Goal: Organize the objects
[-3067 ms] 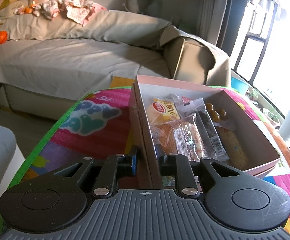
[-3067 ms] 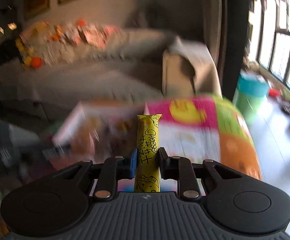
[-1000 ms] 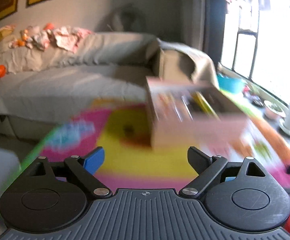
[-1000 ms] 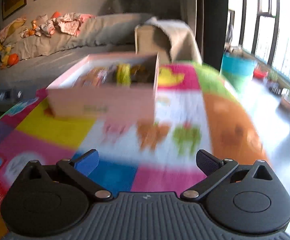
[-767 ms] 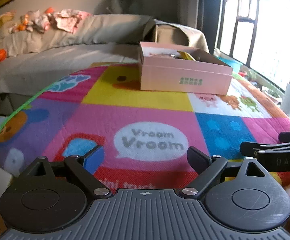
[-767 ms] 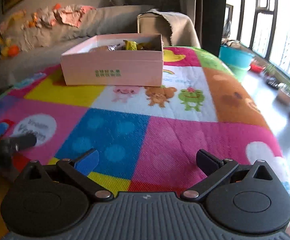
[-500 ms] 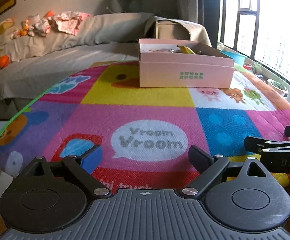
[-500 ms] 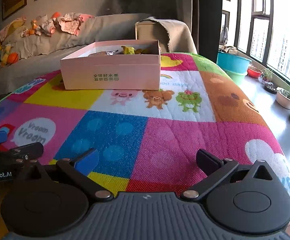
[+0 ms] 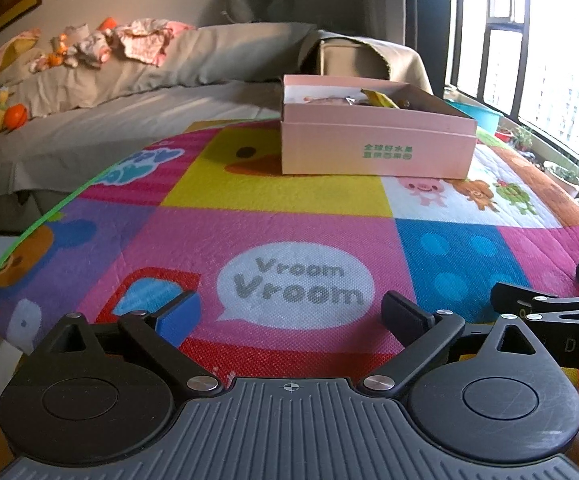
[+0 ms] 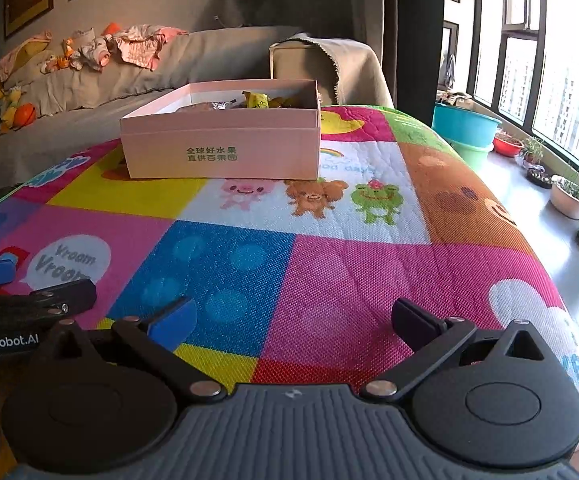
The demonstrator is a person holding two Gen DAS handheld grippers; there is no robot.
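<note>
Both pulled back from the pink box (image 9: 373,148), left gripper (image 9: 289,316) opening, empty, right gripper (image 10: 289,320) released

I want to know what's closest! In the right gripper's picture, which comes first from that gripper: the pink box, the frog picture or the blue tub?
1. Frog picture: on the mat, ahead of the right gripper.
2. Pink box: farther back on the mat, toward the left.
3. Blue tub: on the floor past the mat, right.

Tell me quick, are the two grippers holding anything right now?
Left gripper: jaws opening, nothing between them.
Right gripper: open, holding nothing.
</note>
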